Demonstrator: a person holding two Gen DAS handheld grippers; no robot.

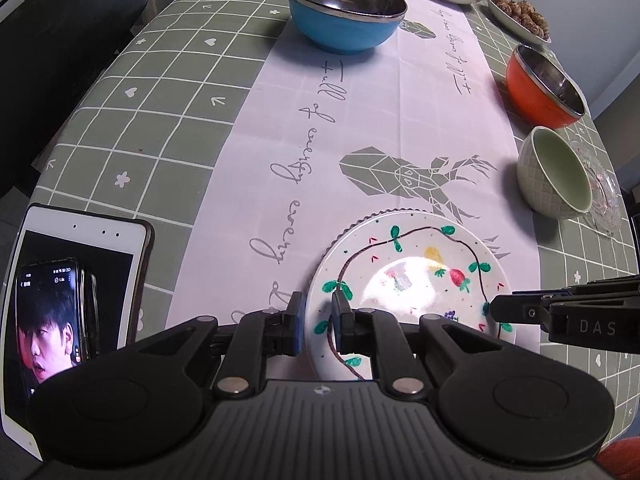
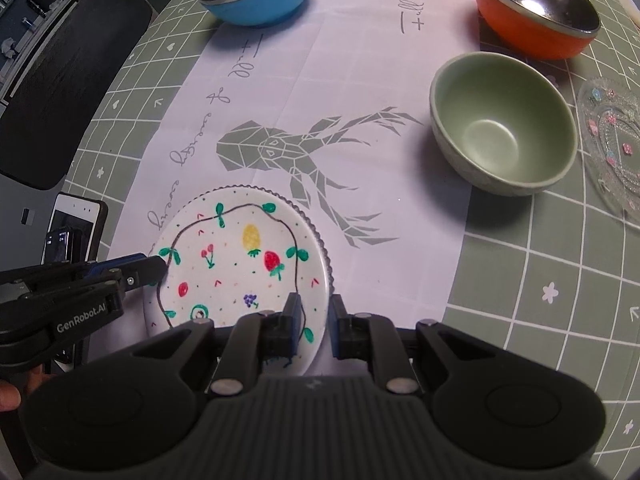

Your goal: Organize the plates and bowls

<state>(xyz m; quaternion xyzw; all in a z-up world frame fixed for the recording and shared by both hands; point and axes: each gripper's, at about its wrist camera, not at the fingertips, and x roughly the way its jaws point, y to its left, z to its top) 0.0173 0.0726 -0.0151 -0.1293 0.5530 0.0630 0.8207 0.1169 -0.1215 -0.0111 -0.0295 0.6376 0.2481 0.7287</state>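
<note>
Both grippers are straddling opposite rim edges of a round, scallop-edged, fruit-painted plate (image 1: 412, 276): left gripper (image 1: 319, 320) at nine o'clock, right gripper (image 2: 314, 322) at four o'clock, jaws closing on it. Only the right view is showing the whole clear glass dish (image 2: 612, 140).

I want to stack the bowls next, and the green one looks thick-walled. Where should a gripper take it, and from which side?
Grip the green bowl by its rim, one finger inside and one outside the wall. It stands upright and open-topped, so come from above. Its near side faces bare cloth; the glass dish lies close on its right.
</note>
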